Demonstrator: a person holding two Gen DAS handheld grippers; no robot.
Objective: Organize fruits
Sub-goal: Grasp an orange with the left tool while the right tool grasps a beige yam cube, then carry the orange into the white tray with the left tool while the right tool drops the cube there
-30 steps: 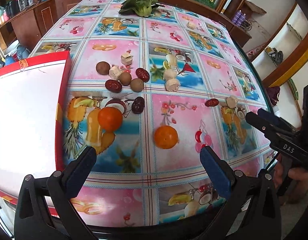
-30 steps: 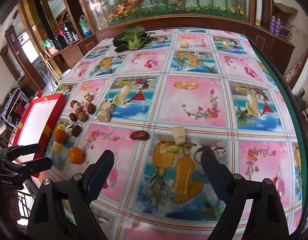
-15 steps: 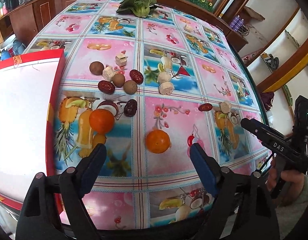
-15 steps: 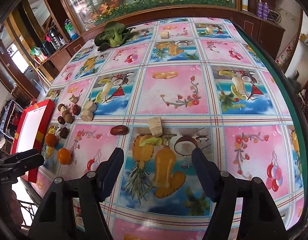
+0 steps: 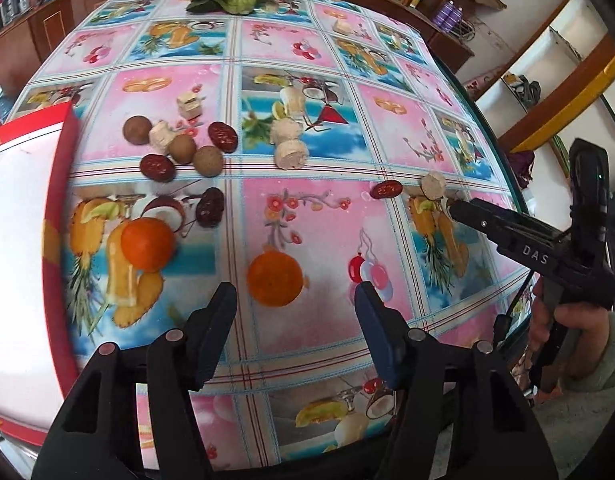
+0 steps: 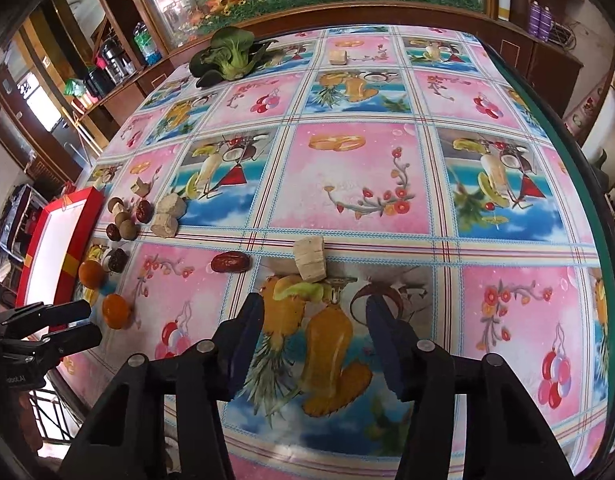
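We hold our left gripper (image 5: 295,300) low over the near side of the table (image 5: 387,128), and its two blue pads are wide apart with nothing in them. An orange (image 5: 274,278) sits on the cloth just past the pads, in line with the gap between them. A second orange (image 5: 148,244) lies to the left of it, near the red edge of the box (image 5: 61,216). The box is white inside and fills the left side. Farther off is a small heap of fruit: brown round ones (image 5: 208,161), dark red dates (image 5: 223,136) and pale cut chunks (image 5: 290,154). Our right gripper (image 6: 313,320) is open too, holding nothing. Just past its pads lies a pale chunk (image 6: 310,258), and a date (image 6: 230,262) lies to the left of that chunk, a little apart from it. From this side we see the two oranges far to the left, by the box. A leafy green (image 6: 227,58) rests at the far end of the table.
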